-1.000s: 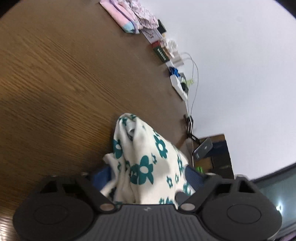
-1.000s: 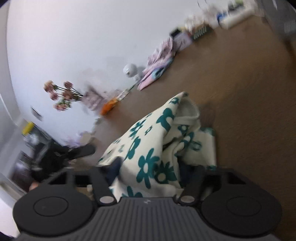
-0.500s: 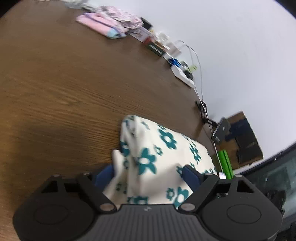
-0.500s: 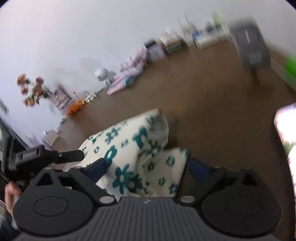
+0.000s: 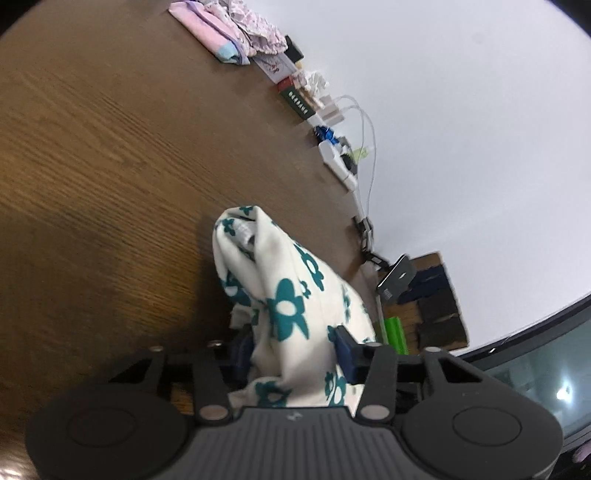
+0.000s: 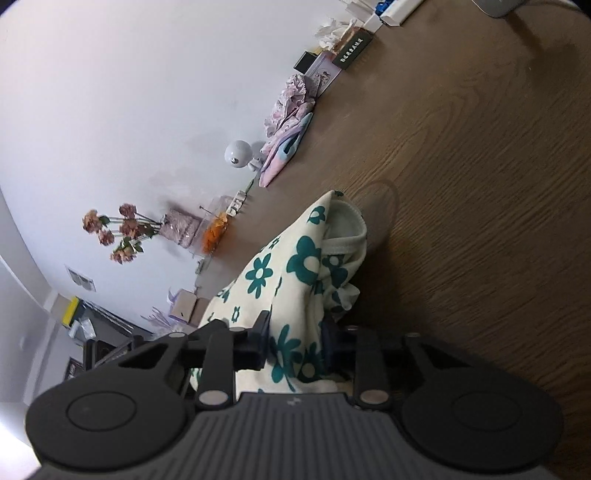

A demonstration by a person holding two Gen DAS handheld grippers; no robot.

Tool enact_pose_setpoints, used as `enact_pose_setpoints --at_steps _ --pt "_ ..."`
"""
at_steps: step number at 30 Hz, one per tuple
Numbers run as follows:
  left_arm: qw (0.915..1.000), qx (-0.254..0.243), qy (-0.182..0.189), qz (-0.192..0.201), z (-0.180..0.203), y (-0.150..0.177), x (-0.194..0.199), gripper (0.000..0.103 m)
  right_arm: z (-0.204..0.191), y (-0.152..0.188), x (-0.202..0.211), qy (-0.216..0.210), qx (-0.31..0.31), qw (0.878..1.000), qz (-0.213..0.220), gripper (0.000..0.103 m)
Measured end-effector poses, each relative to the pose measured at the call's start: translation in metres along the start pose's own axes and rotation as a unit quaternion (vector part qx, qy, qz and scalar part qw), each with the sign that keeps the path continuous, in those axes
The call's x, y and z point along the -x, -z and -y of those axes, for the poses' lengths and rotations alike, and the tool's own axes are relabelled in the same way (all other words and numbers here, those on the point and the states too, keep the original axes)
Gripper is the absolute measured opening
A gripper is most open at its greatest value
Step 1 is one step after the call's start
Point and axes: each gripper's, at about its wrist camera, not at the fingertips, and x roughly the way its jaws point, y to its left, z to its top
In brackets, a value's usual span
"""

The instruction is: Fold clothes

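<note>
A cream garment with teal flowers (image 5: 284,280) rises bunched from the brown wooden table (image 5: 92,147) and runs back between the jaws of my left gripper (image 5: 293,347). Those jaws are closing, and both blue pads press on the cloth. In the right wrist view the same garment (image 6: 291,258) shows a ribbed cream hem at its far tip. My right gripper (image 6: 295,338) is closing too, its pads pinching a fold of the cloth. The part of the garment under both grippers is hidden.
Folded pink and lilac clothes (image 5: 218,29) lie at the table's far edge by the white wall, beside small boxes, a power strip (image 5: 338,158) and cables. A vase of flowers (image 6: 125,229) and a round white camera (image 6: 238,153) stand along the wall.
Both grippers' jaws have narrowed from wide apart onto the floral cloth. Each view has tilted, and the garment now stands more bunched and upright.
</note>
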Motion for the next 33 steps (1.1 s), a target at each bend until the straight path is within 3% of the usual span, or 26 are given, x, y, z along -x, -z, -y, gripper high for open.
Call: enact_pose_setpoints --at_steps 2,8,11,13,17,20,21,24,26,28,31,33 --pt "0.9997 0.005 0.021 0.011 0.000 0.003 0.004 0.033 0.000 -0.001 -0.002 0.002 -0.001 1.000 -0.001 0.024" --pt "0.9977 -0.016 0.061 0.025 0.008 0.012 0.011 0.029 -0.003 0.003 0.001 0.013 0.024 1.000 0.003 0.021" --pt "0.9953 -0.004 0.090 0.034 0.008 0.018 0.011 0.031 -0.004 0.003 0.001 0.012 0.032 0.999 -0.006 0.020" --pt "0.9939 0.011 0.102 0.040 0.007 0.021 0.009 0.039 -0.002 0.003 0.001 0.011 0.030 0.999 -0.009 0.020" --pt "0.9993 -0.004 0.031 0.019 0.009 0.019 0.003 0.042 -0.003 0.003 0.001 0.014 0.037 0.999 -0.010 0.020" --pt "0.9997 -0.018 0.002 0.014 0.008 0.020 0.004 0.032 -0.012 0.005 0.001 0.029 0.067 0.997 -0.009 0.021" --pt "0.9996 -0.014 0.013 0.019 0.007 0.021 0.006 0.032 -0.016 0.007 0.001 0.034 0.079 0.996 -0.006 0.022" --pt "0.9987 -0.013 0.034 0.035 0.006 0.025 0.008 0.030 -0.026 0.012 0.005 0.051 0.109 0.993 0.018 0.040" --pt "0.9984 0.001 0.043 0.037 0.003 0.027 0.007 0.030 -0.032 0.016 0.010 0.065 0.120 0.990 0.039 0.066" --pt "0.9982 0.002 0.048 0.037 0.001 0.030 0.008 0.030 -0.038 0.018 0.015 0.096 0.133 0.985 0.043 0.078" --pt "0.9983 -0.004 0.045 0.035 0.002 0.036 0.006 0.030 -0.042 0.022 0.017 0.131 0.131 0.982 0.040 0.079" --pt "0.9986 -0.011 0.035 0.037 0.004 0.038 0.005 0.030 -0.050 0.029 0.010 0.150 0.167 0.974 0.041 0.075"
